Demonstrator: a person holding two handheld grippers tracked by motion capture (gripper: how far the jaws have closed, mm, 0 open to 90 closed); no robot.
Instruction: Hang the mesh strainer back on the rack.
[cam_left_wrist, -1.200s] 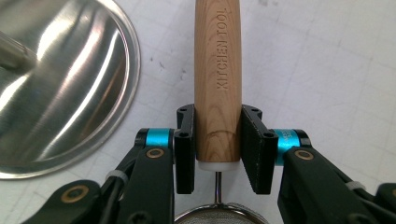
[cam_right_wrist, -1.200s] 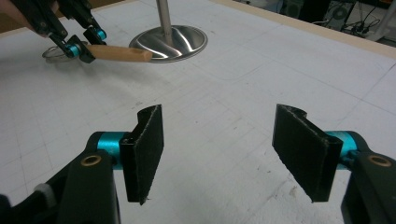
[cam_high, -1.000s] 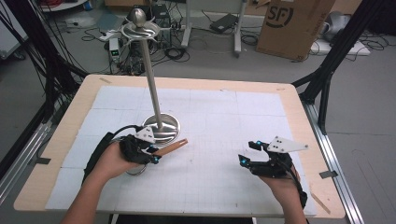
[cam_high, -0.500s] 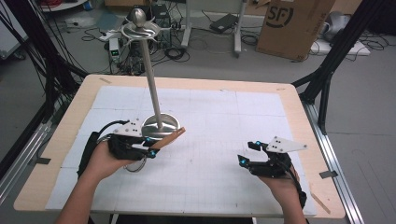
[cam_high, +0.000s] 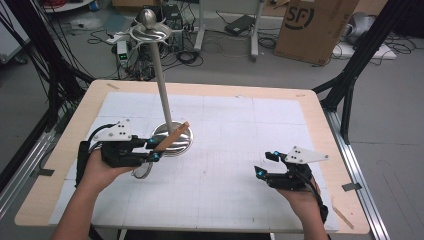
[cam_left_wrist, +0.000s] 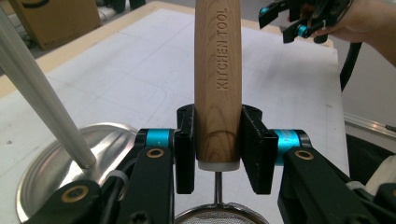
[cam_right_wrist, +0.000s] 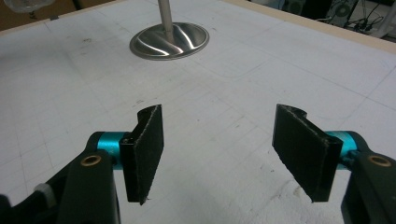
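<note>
Wooden handle (cam_left_wrist: 217, 79), stamped KITCHEN TOOL, sits clamped between the jaws of the left gripper (cam_left_wrist: 217, 144), with a mesh strainer bowl (cam_left_wrist: 217, 217) below them. In the high view the handle tip lies over the round steel base (cam_high: 180, 145) of the hanging stand (cam_high: 159, 75). The right gripper (cam_right_wrist: 219, 149) hovers wide open and empty above the white worktop (cam_high: 240, 175). Likely step: carrying the strainer to the stand; next, lift it toward the top hooks (cam_high: 150, 32).
</note>
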